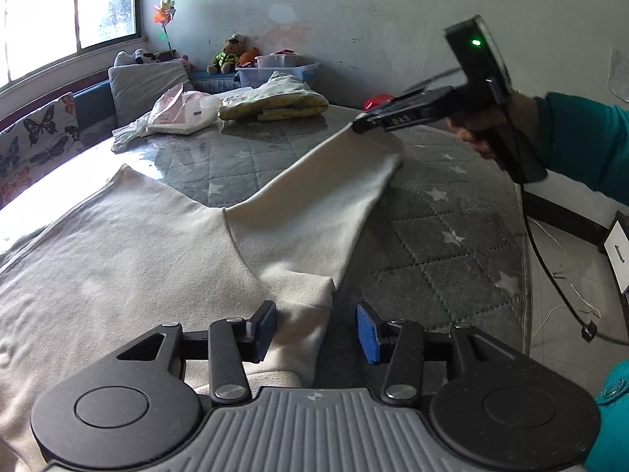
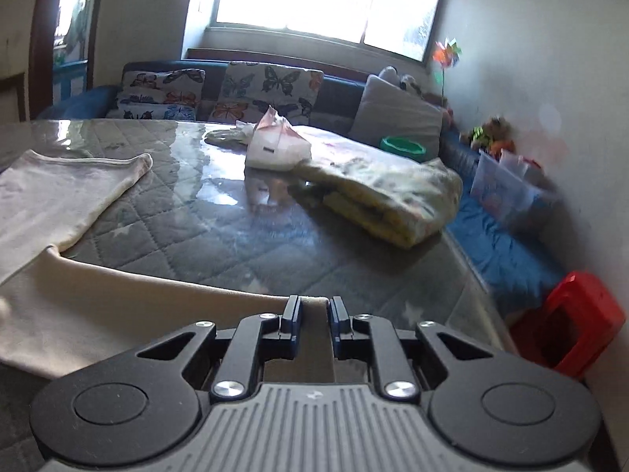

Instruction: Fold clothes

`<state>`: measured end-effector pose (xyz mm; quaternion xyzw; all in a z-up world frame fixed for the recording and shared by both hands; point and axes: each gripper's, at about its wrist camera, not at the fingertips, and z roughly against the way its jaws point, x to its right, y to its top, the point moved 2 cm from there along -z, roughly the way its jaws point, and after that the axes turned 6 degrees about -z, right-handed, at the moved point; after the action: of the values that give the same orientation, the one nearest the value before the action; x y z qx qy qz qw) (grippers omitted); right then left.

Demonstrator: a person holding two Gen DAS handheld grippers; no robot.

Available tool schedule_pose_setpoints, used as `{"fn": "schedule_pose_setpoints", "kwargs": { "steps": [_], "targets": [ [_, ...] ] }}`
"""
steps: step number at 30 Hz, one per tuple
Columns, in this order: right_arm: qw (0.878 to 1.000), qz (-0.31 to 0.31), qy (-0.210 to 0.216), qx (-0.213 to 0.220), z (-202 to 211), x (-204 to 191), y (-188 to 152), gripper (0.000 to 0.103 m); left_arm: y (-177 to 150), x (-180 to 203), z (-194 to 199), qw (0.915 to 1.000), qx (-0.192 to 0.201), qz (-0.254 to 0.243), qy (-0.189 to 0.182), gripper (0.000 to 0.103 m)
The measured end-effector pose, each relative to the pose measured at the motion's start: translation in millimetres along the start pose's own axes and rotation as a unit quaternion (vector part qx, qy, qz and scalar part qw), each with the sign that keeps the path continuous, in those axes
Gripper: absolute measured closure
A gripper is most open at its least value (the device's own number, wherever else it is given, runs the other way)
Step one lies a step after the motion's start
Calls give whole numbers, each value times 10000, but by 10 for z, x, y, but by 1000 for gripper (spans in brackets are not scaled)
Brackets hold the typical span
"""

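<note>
A cream long-sleeved top point(image 1: 129, 251) lies spread on the grey quilted table. My left gripper point(image 1: 316, 330) is open, its jaws on either side of the top's near shoulder edge by the collar. My right gripper point(image 1: 363, 124) is shut on the cuff of the right sleeve point(image 1: 314, 196) and holds it lifted off the table. In the right wrist view the cuff point(image 2: 314, 306) sits pinched between the shut jaws of the right gripper point(image 2: 314, 324), and the other sleeve point(image 2: 78, 185) lies flat at the left.
A folded yellow patterned cloth point(image 1: 275, 100) and a pink-white plastic bag point(image 1: 177, 114) lie at the table's far side. A sofa with butterfly cushions point(image 2: 267, 86), a storage bin point(image 1: 275, 67) and a red stool point(image 2: 566, 322) stand around the table.
</note>
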<state>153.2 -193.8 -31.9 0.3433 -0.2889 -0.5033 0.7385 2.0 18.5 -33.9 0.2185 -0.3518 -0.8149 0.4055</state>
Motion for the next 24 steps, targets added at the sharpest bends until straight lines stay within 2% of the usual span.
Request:
{"fn": "schedule_pose_setpoints", "kwargs": {
  "steps": [3, 7, 13, 16, 21, 24],
  "targets": [
    [10000, -48, -50, -19, -55, 25, 6, 87, 18, 2, 21, 10000, 35, -5, 8, 51],
    [9999, -112, -116, -43, -128, 59, 15, 77, 42, 5, 50, 10000, 82, -13, 18, 51],
    [9991, -413, -9, -79, -84, 140, -24, 75, 124, 4, 72, 9997, 237, 42, -33, 51],
    [9979, -627, 95, -111, -12, 193, -72, 74, 142, 50, -11, 9998, 164, -10, -96, 51],
    [9958, -899, -87, -166, 24, 333, -155, 71, 117, 127, -88, 9999, 32, -98, -133, 47],
    [9931, -1171, 40, -103, 131, 395, -147, 71, 122, 135, -65, 9999, 63, -69, -139, 47]
  ]
}}
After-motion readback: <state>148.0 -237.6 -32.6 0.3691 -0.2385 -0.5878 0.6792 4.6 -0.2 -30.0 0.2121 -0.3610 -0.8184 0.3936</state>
